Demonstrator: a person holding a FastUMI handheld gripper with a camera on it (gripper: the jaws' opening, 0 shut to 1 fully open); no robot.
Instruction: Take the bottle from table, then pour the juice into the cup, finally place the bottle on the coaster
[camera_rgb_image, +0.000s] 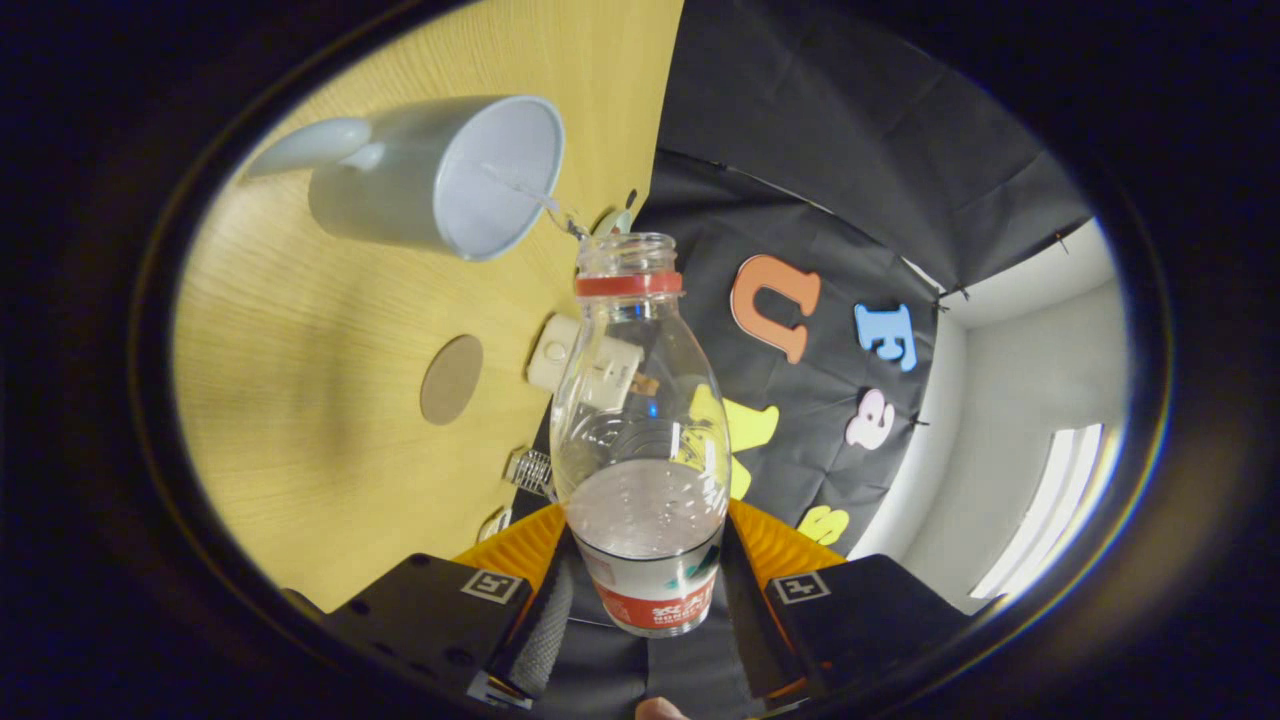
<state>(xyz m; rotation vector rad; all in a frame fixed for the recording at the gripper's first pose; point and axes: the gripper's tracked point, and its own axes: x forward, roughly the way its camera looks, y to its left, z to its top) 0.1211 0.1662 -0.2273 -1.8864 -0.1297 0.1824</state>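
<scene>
Gripper view: tool (645, 610) clamped on clear, red-collared bottle (640, 430), thin stream entering the white cup (440, 175).

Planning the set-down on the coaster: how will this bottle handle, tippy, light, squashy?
The bottle, clamped between the fingers, looks nearly empty, so probably light. Thin clear plastic may dent under a squeeze. Tall and narrow, it could tip on the coaster.

The bottle (640, 420) is carrying a red-and-white label whose print is blurring beyond reading. No other text is showing legibly.
</scene>
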